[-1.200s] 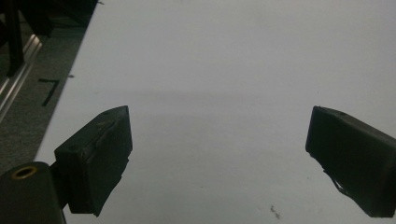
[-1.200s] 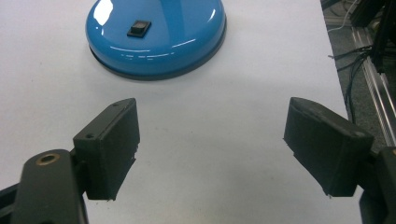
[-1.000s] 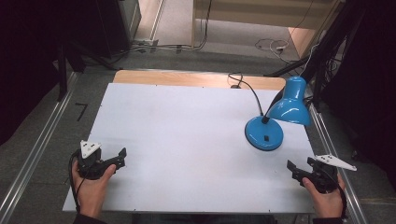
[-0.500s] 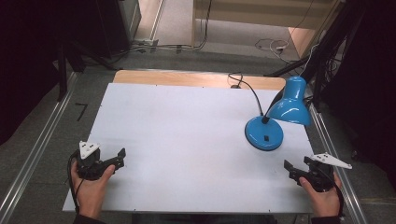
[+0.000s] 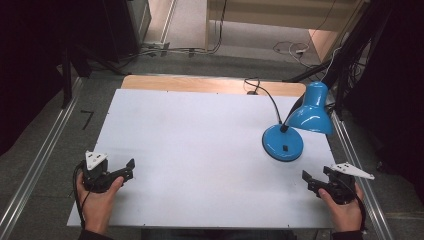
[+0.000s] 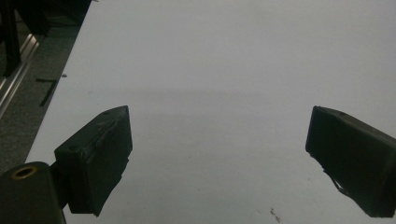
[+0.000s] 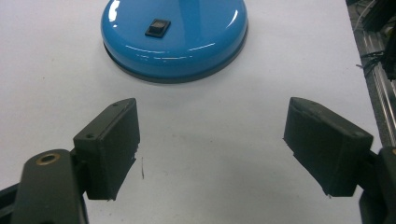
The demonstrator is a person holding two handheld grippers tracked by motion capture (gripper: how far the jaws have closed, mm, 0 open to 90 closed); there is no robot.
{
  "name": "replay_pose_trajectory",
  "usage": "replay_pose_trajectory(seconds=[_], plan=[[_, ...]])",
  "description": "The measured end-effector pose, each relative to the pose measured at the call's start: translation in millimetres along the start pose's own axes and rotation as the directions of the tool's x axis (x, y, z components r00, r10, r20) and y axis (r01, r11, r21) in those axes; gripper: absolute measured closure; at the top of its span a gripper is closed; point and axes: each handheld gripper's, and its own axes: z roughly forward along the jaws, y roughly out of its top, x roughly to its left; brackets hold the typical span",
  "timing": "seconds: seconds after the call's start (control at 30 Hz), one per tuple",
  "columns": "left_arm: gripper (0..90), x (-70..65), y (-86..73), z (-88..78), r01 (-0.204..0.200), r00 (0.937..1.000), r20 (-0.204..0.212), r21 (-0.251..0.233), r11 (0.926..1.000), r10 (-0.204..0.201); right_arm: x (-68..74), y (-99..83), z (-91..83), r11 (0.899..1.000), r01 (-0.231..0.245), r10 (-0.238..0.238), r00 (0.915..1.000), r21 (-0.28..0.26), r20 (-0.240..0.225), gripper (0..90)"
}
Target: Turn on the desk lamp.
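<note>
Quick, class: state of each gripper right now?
Left gripper: open, holding nothing.
Right gripper: open, holding nothing, near the lamp base.

Lamp (image 5: 295, 127) sits on the counter (image 5: 200, 135) at far right, base (image 5: 283, 142) toward the near side, shade (image 5: 311, 115) behind and right of the base, cord (image 5: 265, 95) running back to the far edge. Left gripper (image 5: 122, 172) at near-left corner, right gripper (image 5: 312, 180) at near-right corner, just in front of the lamp base. Middle of counter between them.
</note>
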Motion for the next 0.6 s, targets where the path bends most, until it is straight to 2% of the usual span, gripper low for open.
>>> replay_pose_trajectory(seconds=[0.6], plan=[[7.5, -0.2, 0.0, -0.3, -0.001, 1.0, 0.001, -0.002, 1.0, 0.001, 7.4, 7.4, 8.6, 1.0, 0.02, -0.02, 0.9997, 0.0, -0.014, 17.2]])
